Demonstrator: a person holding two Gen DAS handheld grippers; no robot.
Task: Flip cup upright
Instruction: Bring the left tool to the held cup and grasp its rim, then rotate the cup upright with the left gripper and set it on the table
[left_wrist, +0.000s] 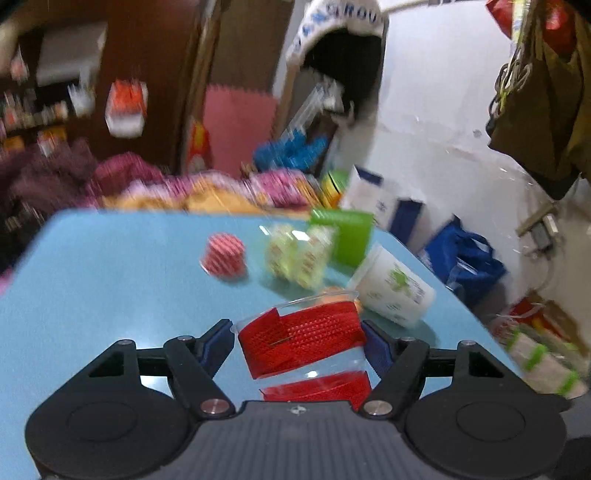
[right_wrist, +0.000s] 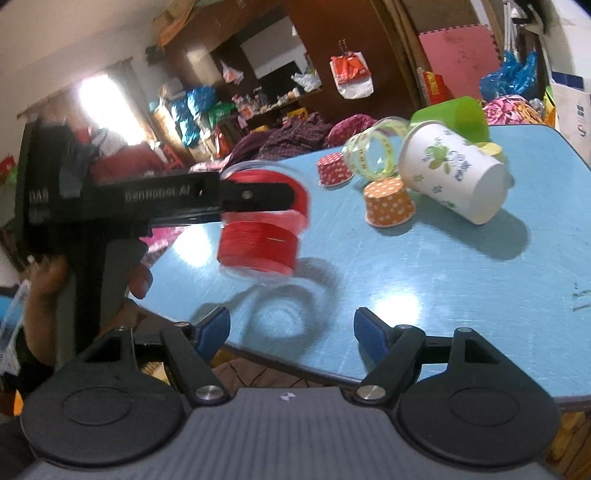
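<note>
While clamped on both sides, left jaws: blue pads pressed against the walls of the clear cup with red bands.
Left gripper (left_wrist: 299, 341): closed around the cup (left_wrist: 304, 341), seen from its own camera with the cup filling the gap between the fingers.
Cup: clear plastic, two red ribbed bands, rim up and tilted slightly, held off the blue table (left_wrist: 110, 280); shadow ring on the tabletop below it in the right wrist view.
Cup again, right wrist view (right_wrist: 262, 229): blurred, gripped by a black finger coming in from the left, above the near part of the table (right_wrist: 461, 295).
Left hand (right_wrist: 48, 291): wrapped around the black handle at the left edge.
Right jaws: apart, nothing between the blue pads.
Right gripper (right_wrist: 291, 328): hanging over the near table edge, well short of the cup.
Beyond the cup, left wrist view: white paper cup (left_wrist: 393, 291) on its side, red dotted cup (left_wrist: 223, 260) on the table, green cup (left_wrist: 349, 236) behind, all smeared by blur.
Same cluster, right wrist view: orange dotted cup (right_wrist: 388, 203) mouth down, white floral cup (right_wrist: 456, 170) tipped on its side just beside it, red dotted cup (right_wrist: 334, 170) mouth down, clear cup with yellow bands (right_wrist: 373, 153) lying over, green cup (right_wrist: 452, 118) at the back.
Background: cluttered room, cannot make out details.
</note>
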